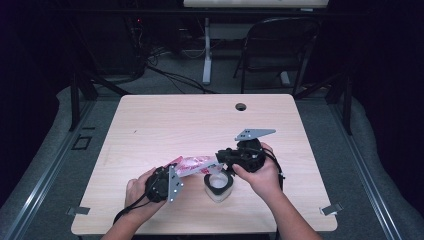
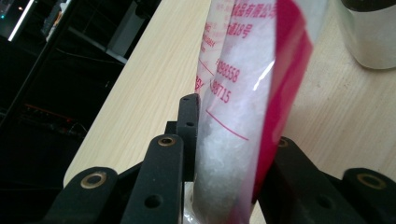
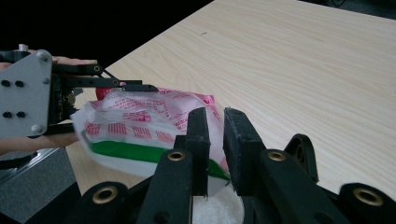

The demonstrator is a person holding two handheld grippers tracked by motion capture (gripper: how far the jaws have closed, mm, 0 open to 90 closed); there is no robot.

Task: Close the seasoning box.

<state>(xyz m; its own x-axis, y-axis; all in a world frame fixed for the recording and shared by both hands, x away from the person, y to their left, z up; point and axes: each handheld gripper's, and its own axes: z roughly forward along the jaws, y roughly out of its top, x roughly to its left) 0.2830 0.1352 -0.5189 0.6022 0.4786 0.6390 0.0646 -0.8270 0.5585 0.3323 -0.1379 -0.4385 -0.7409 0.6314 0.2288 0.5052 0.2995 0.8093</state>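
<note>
left gripper [image 1: 172,176] fingers clamp bag [image 1: 192,165] (white grains); right gripper [image 1: 221,159] fingers seemingly pinch bag's corner over cup [image 1: 218,186].

Dim lab: bare desk [image 1: 165,120], cables [image 1: 165,72], folding chair [image 1: 280,45].

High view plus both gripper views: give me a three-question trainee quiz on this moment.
1. True or false: the bag lies flat on the table.
2. What is under the bag's lower end? A) cup B) plate C) bowl
3. Which gripper holds the bag's fuller end?

Key:
1. False; it is held up between the left gripper and the right gripper.
2. A, the cup with white grains inside.
3. The left gripper.
</note>
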